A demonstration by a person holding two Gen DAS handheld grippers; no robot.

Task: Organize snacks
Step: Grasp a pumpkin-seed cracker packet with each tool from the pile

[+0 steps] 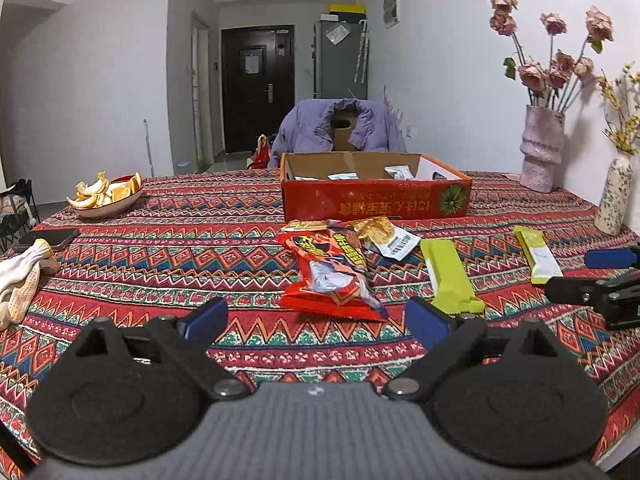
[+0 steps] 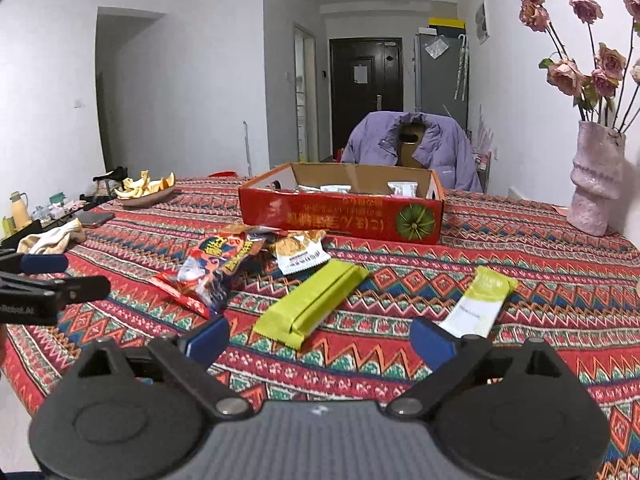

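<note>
The left gripper (image 1: 316,322) hangs low over the patterned tablecloth (image 1: 200,248) with its blue-padded jaws spread wide and nothing between them. Just beyond its tips lies a red snack bag (image 1: 332,276). The right gripper (image 2: 320,338) is spread the same way, empty, with a green bar (image 2: 312,304) lying flat just ahead of its gap. Each gripper shows only as a cropped black sliver at the edge of the other's view, so little of it can be read there.

The loose snacks sit in a row in front of the red box (image 1: 374,196), near it but apart from its front wall. The red bag partly covers a gold packet (image 1: 310,225); only the packet's far end shows. A gold-and-white packet (image 1: 386,236) touches the bag's far right corner. To the right lies the green bar, then, well apart, a green-and-white bar (image 1: 538,254). In the right wrist view that bar's near end is hidden behind the gripper's right finger (image 2: 434,342).

The box is open-topped, and its print reads upside down. Inside it only the upper edges of a few pale packets (image 1: 398,172) rise above the wall; how many lie there cannot be told.

At the far left stands a bowl of orange peel (image 1: 108,196), with a phone (image 1: 50,238) and a white glove (image 1: 24,276) nearer the table's edge; the glove is cut off by the frame. A pink vase (image 1: 542,148) of dried roses and a slim speckled vase (image 1: 614,196) stand at the right. Behind the box a purple jacket (image 1: 340,128) drapes over a chair, hiding most of it.
</note>
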